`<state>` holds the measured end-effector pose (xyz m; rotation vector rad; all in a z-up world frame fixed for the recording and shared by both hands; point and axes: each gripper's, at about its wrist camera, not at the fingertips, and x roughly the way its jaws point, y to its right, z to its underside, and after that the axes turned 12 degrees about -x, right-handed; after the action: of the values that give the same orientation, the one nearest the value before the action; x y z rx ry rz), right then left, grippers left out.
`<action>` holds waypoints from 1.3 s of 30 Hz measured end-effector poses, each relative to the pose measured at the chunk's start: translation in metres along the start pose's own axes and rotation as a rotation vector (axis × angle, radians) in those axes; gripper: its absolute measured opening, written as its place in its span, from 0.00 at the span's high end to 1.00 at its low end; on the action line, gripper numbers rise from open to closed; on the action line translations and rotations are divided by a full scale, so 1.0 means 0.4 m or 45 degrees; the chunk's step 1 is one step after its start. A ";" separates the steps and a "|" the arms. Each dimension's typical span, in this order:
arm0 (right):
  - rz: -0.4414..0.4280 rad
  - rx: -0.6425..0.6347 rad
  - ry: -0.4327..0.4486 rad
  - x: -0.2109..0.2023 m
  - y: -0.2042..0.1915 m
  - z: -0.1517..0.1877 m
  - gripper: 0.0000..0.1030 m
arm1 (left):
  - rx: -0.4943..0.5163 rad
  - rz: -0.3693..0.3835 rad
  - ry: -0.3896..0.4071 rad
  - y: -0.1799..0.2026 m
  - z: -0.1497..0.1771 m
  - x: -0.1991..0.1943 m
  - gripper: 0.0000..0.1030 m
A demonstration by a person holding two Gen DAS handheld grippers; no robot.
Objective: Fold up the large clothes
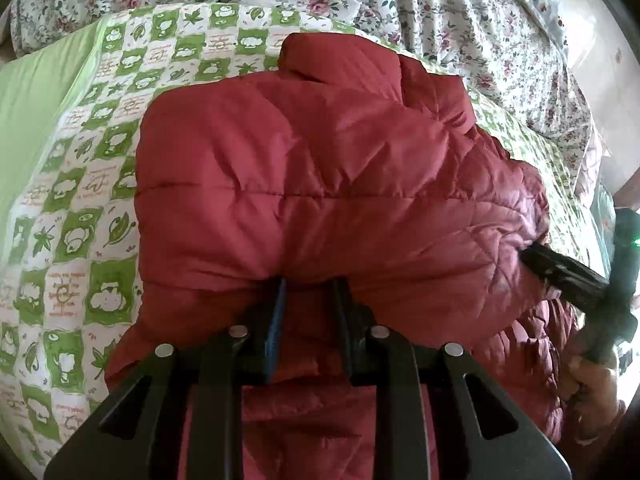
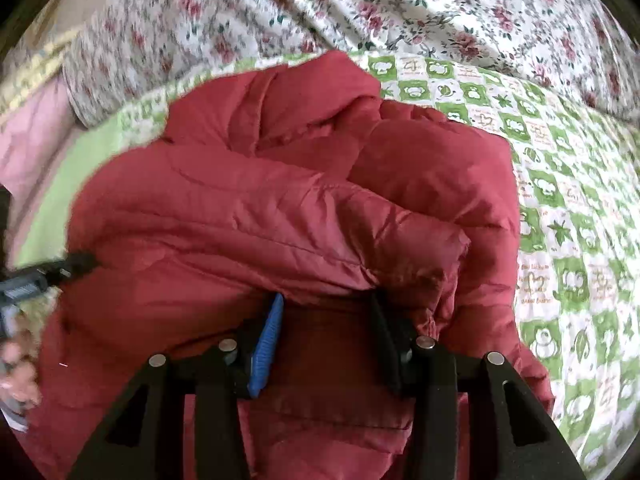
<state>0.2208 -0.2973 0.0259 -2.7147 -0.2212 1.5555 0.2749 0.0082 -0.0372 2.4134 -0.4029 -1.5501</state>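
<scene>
A dark red quilted puffer jacket (image 1: 320, 168) lies bunched and partly folded on a green-and-white checked quilt (image 1: 80, 184). My left gripper (image 1: 310, 284) has its fingers pushed under a thick fold of the jacket's near edge, with red fabric between them; the fingertips are hidden. My right gripper (image 2: 326, 300) holds the jacket (image 2: 280, 208) the same way, fabric between its blue-padded finger (image 2: 266, 340) and the black one. The right gripper also shows at the left wrist view's right edge (image 1: 568, 272), tip buried in the jacket.
The checked quilt (image 2: 568, 208) covers a bed. A rumpled rose-patterned floral sheet (image 1: 440, 12) lies behind it and also shows in the right wrist view (image 2: 320, 4). A plain green border (image 1: 28, 120) runs along the quilt's left side.
</scene>
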 end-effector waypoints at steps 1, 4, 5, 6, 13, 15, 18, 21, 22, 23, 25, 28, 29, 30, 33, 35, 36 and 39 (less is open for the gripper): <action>-0.001 0.005 0.027 -0.018 0.001 0.001 0.54 | 0.007 -0.005 0.003 0.002 0.002 0.001 0.79; 0.034 0.016 0.008 -0.019 0.014 0.010 0.54 | 0.024 -0.017 0.014 0.008 0.009 0.007 0.79; 0.034 0.023 -0.026 -0.003 0.022 0.016 0.57 | 0.018 -0.013 0.015 0.008 0.010 0.004 0.79; 0.031 0.014 -0.056 0.019 0.025 0.024 0.57 | 0.011 -0.006 0.015 0.005 0.011 -0.001 0.79; 0.034 0.008 -0.059 0.035 0.022 0.025 0.57 | 0.008 0.015 0.014 -0.015 0.017 -0.011 0.79; 0.031 0.012 -0.058 0.036 0.022 0.026 0.57 | 0.001 0.019 0.008 -0.018 0.014 -0.004 0.79; 0.032 0.011 -0.061 0.035 0.025 0.027 0.57 | 0.005 0.003 0.006 -0.013 0.015 0.003 0.79; 0.016 0.029 -0.054 0.032 0.030 0.023 0.56 | 0.015 -0.025 0.007 -0.004 0.016 0.002 0.79; -0.002 0.047 -0.047 0.024 0.035 0.024 0.56 | 0.013 -0.032 0.006 -0.001 0.015 -0.002 0.79; -0.022 0.072 -0.044 0.012 0.037 0.023 0.54 | 0.012 -0.037 0.007 0.001 0.014 -0.008 0.79; -0.041 0.104 -0.027 -0.025 0.038 0.024 0.54 | 0.002 -0.027 0.014 0.000 0.015 -0.031 0.79; -0.062 0.110 0.021 -0.105 0.028 0.037 0.49 | -0.017 -0.017 0.029 -0.012 0.028 -0.080 0.78; -0.071 0.110 0.030 -0.121 0.026 0.043 0.45 | -0.023 -0.012 0.036 -0.018 0.037 -0.098 0.78; -0.087 0.112 0.044 -0.153 0.020 0.057 0.43 | -0.027 0.001 0.043 -0.024 0.049 -0.118 0.78; -0.116 0.118 0.064 -0.207 0.009 0.091 0.39 | -0.033 0.008 0.047 -0.039 0.089 -0.158 0.77; -0.147 0.148 0.070 -0.240 0.005 0.127 0.37 | -0.041 0.006 0.043 -0.057 0.132 -0.187 0.78; -0.158 0.162 0.071 -0.252 0.006 0.142 0.37 | -0.048 0.010 0.040 -0.065 0.151 -0.198 0.77; -0.181 0.194 0.077 -0.286 0.005 0.187 0.37 | -0.088 0.025 0.033 -0.091 0.200 -0.233 0.77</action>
<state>0.0996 -0.3185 0.0859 -2.5640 -0.2759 1.3912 0.1684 0.0711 -0.0039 2.3675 -0.3613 -1.4979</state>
